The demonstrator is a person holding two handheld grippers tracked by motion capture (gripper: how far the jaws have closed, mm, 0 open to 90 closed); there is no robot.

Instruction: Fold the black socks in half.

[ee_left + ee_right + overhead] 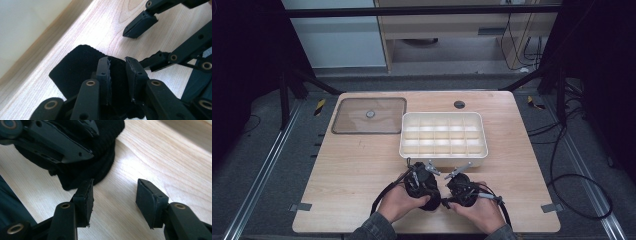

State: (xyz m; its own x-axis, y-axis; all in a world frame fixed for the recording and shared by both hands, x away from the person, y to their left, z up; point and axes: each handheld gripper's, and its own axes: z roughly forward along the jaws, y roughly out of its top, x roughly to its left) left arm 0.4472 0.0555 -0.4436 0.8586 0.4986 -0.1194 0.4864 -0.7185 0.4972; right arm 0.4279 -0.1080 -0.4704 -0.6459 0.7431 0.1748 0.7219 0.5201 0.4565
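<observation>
I have the black cloth (75, 67), which looks like a rolled or folded sock, lying on the counter (352, 170) just in front of the white divided tray (443, 134), on my side of it. My left gripper (117, 65) is pinched down on a fold of that cloth: in the left gripper view the two pads sit nearly together with dark fabric between them. My right gripper (113, 195) stands spread, with bare wood between its pads; its inner pad sits just beside the edge of the cloth but I see no fabric caught in it.

From the high view both hands (399, 202) are close together at the near wall of the tray, so I judge the step to be handing the bundle into a firm two-sided hold, or re-gripping it before it goes toward a compartment.

To do that well, I would keep the left gripper clamped and steady so the roll doesn't unfurl. Then I'd slide the right gripper sideways toward the cloth, low over the counter, until the thick part of the roll lies between its pads, not just the thin lip. I'd close slowly and watch the right gripper view for fabric bulging on both pads. The risk I see is catching one loose layer, which would let the bundle open when lifted. The clear lid (369, 115), left of the tray, is well apart and needs no care.
</observation>
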